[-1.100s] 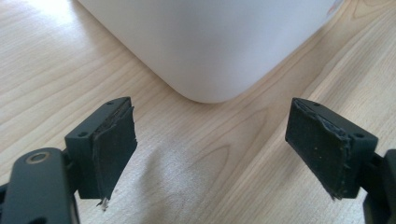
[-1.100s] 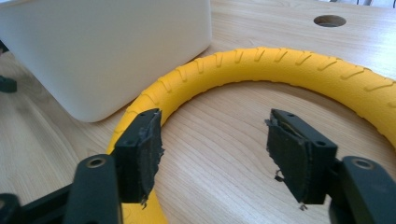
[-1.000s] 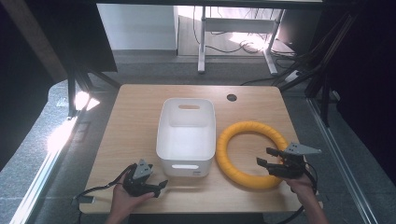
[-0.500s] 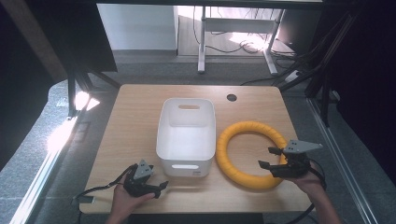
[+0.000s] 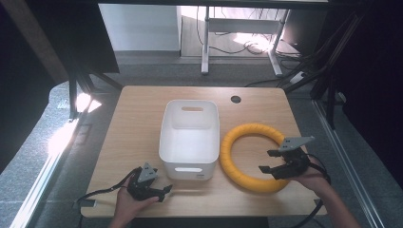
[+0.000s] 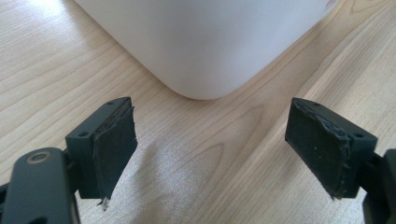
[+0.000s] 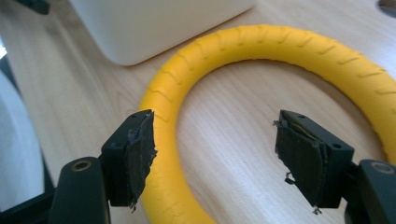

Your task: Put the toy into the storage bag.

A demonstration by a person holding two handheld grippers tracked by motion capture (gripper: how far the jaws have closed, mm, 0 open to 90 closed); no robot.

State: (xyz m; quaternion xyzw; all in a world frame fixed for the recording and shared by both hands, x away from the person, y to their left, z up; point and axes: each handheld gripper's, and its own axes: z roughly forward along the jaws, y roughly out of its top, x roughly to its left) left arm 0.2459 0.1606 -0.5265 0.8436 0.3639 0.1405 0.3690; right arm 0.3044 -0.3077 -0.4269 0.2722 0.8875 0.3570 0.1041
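Note:
A yellow ribbed ring (image 5: pixel 252 154) lies flat on the wooden table (image 5: pixel 138 118), right of a white plastic bin (image 5: pixel 190 137). My right gripper (image 5: pixel 268 161) hovers open over the ring's near right arc; in the right gripper view its jaws straddle the inside of the yellow ring (image 7: pixel 289 51), nothing held. My left gripper (image 5: pixel 164 189) rests low near the table's front edge, open and pointing at the bin's near left corner; the white bin (image 6: pixel 205 42) rounds off just beyond its jaws.
A dark round cable hole (image 5: pixel 235 99) sits at the table's back right. Cables trail from both grippers off the front edge. Dark frame posts and a glass panel flank the table; bare wood lies left of the bin.
My right gripper has shifted left and slightly forward over the ring's near arc. The left gripper, the bin and the ring have stayed put.

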